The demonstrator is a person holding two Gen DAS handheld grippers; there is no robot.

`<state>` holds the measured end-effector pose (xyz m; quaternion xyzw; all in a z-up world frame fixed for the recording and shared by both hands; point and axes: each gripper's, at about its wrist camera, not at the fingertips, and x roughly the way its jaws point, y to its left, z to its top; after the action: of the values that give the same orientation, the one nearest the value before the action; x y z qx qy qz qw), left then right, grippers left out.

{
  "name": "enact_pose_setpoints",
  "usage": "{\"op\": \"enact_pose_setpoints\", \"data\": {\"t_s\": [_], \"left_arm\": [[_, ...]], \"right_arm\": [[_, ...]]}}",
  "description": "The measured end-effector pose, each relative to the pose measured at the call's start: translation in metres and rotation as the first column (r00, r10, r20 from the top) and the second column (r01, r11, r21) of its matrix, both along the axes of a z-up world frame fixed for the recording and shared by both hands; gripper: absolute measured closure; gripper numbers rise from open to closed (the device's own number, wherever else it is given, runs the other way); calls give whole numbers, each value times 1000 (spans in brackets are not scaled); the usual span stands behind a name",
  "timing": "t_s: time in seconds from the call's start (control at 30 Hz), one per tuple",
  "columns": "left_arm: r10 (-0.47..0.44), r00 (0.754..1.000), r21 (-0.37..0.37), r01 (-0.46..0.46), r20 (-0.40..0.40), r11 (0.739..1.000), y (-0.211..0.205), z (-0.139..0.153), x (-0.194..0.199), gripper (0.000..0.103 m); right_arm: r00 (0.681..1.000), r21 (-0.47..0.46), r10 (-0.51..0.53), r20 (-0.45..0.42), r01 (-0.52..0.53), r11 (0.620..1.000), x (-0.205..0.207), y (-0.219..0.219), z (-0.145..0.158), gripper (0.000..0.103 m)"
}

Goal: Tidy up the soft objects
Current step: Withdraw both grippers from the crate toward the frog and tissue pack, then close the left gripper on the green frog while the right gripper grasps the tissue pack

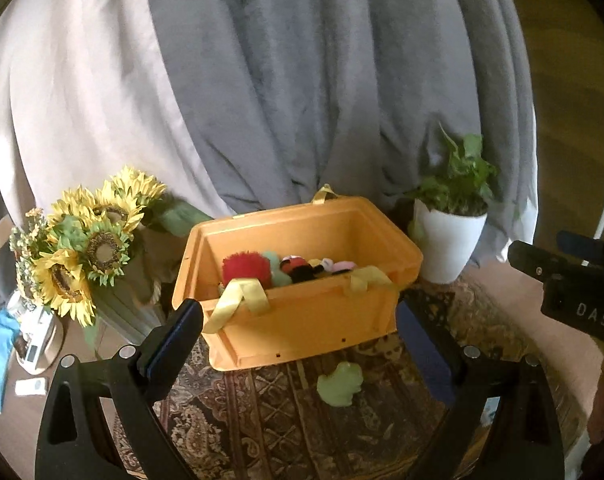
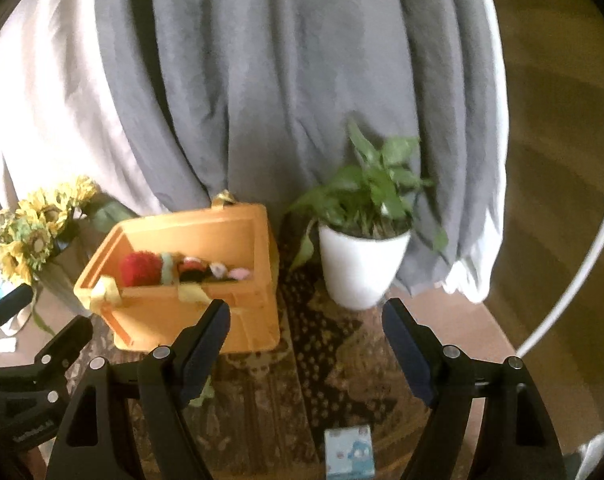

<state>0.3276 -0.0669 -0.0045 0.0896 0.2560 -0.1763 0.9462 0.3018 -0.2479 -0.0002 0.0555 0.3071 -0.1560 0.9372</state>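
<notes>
An orange plastic bin [image 1: 302,312] with yellow ribbon handles stands on a patterned cloth and holds several soft toys, among them a red fluffy one [image 1: 246,268]. A pale green soft toy [image 1: 339,386] lies on the cloth in front of the bin. My left gripper [image 1: 302,332] is open and empty, above the green toy. In the right wrist view the bin [image 2: 190,304] sits at left, and my right gripper [image 2: 306,324] is open and empty beside it. A small light blue printed square item [image 2: 349,454] lies below the right gripper. The green toy [image 2: 204,394] peeks past the left finger.
A white pot with a green plant [image 1: 448,240] stands right of the bin, also seen in the right wrist view [image 2: 362,268]. A sunflower bouquet [image 1: 86,248] stands left of it. Grey and white curtains [image 1: 282,80] hang behind. The table edge drops off at right.
</notes>
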Motion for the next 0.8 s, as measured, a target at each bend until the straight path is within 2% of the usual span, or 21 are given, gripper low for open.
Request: {"op": "enact_pose_setpoints", "data": {"t_s": [0.2, 0.47, 0.57, 0.8], "left_arm": [[-67, 997, 58, 65, 41, 996, -1, -13, -12, 4], [-126, 991, 102, 121, 42, 987, -7, -36, -20, 4], [-146, 988, 124, 140, 39, 982, -12, -46, -20, 4], [-176, 984, 143, 179, -33, 974, -24, -74, -10, 4]], "right_arm": [[997, 7, -79, 10, 79, 997, -26, 4, -19, 24], [983, 25, -186, 6, 185, 982, -51, 2, -46, 24], [977, 8, -209, -35, 210, 978, -53, 2, -59, 24], [953, 10, -266, -145, 271, 963, -53, -6, -92, 24]]}}
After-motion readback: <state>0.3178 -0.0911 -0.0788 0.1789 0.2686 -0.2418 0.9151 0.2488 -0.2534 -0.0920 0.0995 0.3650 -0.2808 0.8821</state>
